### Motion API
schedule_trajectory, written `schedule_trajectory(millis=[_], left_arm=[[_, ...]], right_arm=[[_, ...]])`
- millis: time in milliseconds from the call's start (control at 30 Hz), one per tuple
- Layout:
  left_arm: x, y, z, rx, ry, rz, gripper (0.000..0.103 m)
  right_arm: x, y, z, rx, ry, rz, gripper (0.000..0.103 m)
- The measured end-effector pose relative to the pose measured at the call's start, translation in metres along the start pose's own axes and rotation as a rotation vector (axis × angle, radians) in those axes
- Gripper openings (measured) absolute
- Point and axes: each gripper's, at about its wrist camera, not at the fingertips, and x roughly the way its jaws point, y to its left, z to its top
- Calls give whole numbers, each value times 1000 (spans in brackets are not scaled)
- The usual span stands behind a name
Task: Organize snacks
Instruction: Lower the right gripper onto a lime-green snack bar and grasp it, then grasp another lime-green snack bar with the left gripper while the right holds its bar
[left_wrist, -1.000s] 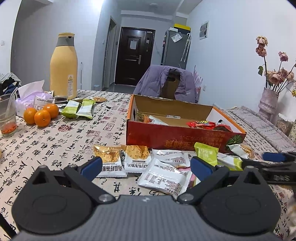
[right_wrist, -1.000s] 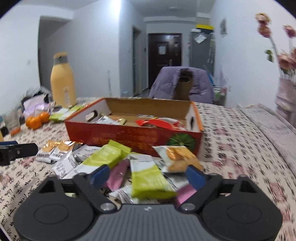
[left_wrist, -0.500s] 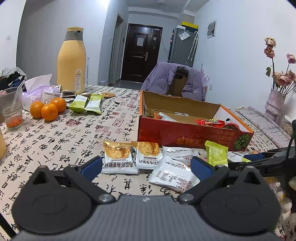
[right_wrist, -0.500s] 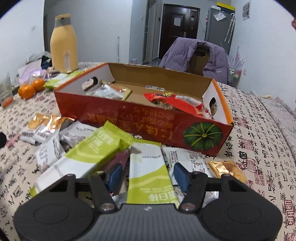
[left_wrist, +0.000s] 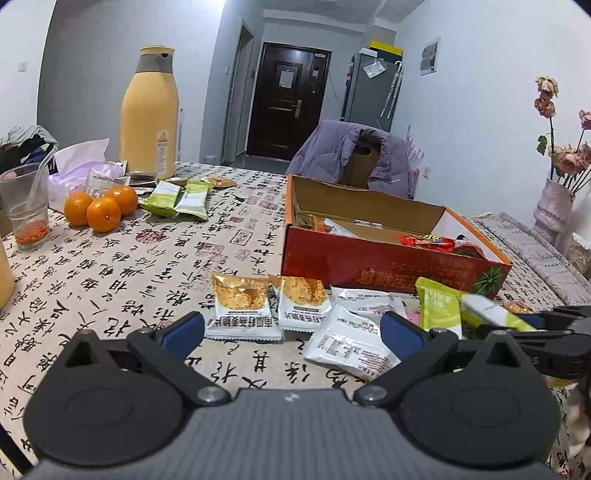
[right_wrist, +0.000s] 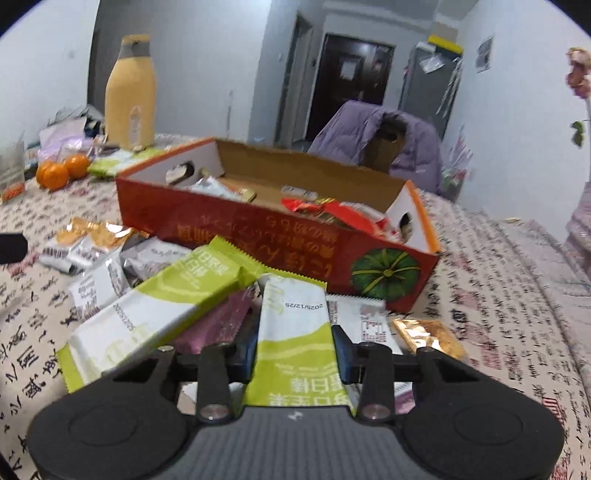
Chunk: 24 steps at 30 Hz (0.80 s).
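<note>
My right gripper (right_wrist: 293, 354) finishes closing, its blue pads pressed on the sides of a green and white snack packet (right_wrist: 291, 317) in the pile before the orange cardboard box (right_wrist: 258, 229). Next to that packet lie a longer green packet (right_wrist: 166, 306), a purple one (right_wrist: 218, 325) and a gold one (right_wrist: 428, 336). My left gripper (left_wrist: 291, 330) hangs open above the tablecloth, nothing between its pads. Just beyond it lie two gold-topped packets (left_wrist: 240, 306) and a white packet (left_wrist: 351, 339). In the left wrist view the right gripper (left_wrist: 546, 321) holds the green packet (left_wrist: 491, 310). The box (left_wrist: 369, 258) holds several snacks.
A tall yellow flask (left_wrist: 149, 110), three oranges (left_wrist: 99, 206), a plastic cup (left_wrist: 26, 206) and two green packets (left_wrist: 177, 195) stand at the far left. A chair with a purple jacket (left_wrist: 354, 155) is behind the box. A vase of dried flowers (left_wrist: 554, 206) is at the right.
My right gripper has moved in low over the pile and its jaws have gone from wide open to shut on the green and white packet. The left gripper has stayed open and nearly still.
</note>
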Motion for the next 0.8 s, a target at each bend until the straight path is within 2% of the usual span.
schedule_trajectory(millis=[167,400,800], left_arm=[[0,-1,0,-2,4,3,103],[1,-11,-1,19,8,-7,103],[7,-38,-1,75,27,-31,103]], right_arm=[[-26,-8,-5,58,-101,-1,38],[-53,-15,-19,121,-194,-22,38],[-65,-31,-38,185,-226,-37,38]])
